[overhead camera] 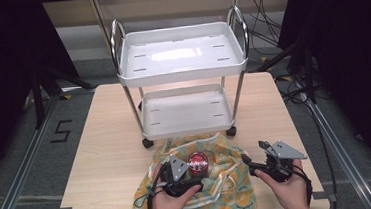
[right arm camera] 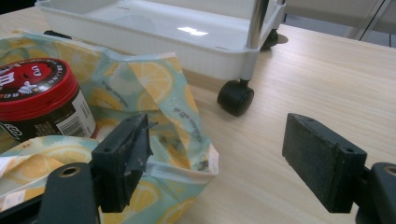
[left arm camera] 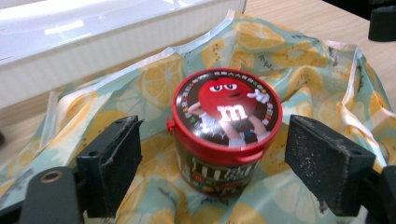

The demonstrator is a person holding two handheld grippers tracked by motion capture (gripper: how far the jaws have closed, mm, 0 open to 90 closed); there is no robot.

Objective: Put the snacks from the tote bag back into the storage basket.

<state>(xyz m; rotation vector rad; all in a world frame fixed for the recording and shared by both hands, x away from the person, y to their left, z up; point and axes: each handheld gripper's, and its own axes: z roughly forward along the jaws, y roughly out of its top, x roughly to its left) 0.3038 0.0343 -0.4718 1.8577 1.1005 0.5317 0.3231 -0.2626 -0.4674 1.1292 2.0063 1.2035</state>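
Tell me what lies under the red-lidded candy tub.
The red-lidded candy tub stands on a lemon-print fabric bag spread over the wooden table. Anything beneath the fabric is hidden.

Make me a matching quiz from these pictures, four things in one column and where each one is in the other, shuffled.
Things:
1. candy jar
2. lemon-print bag
3. white cart
4. right hand-held gripper

Places:
A. on the table, behind the bag
B. over bare table at the bag's edge
C. spread on the table's near side
D. standing on the bag between the left hand-held gripper's open jaws

Pairs: 1-D, 2-C, 3-A, 4-B
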